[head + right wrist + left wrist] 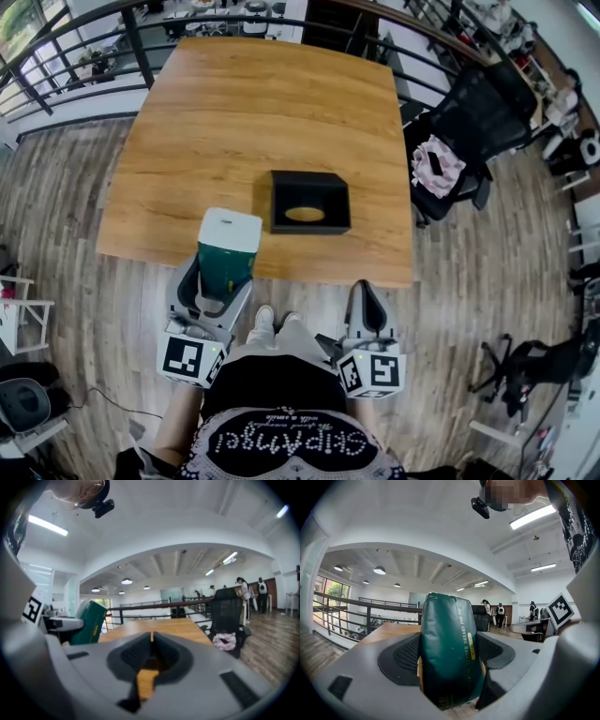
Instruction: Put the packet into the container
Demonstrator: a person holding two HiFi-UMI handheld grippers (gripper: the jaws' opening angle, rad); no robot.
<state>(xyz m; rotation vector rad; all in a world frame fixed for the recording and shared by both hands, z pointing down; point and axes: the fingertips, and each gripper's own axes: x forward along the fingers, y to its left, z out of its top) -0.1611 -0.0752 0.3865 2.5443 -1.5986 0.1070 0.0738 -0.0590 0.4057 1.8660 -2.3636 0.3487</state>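
Packet clamped upright between left gripper jaws, at near edge of table; right gripper closed on nothing; pickup done, drop-in left; open-topped container at 2 o'clock of packet, nothing between them; chair at table's 3 o'clock, well apart.

Open tabletop surrounds the container; a black chair stands beside the table's right edge.
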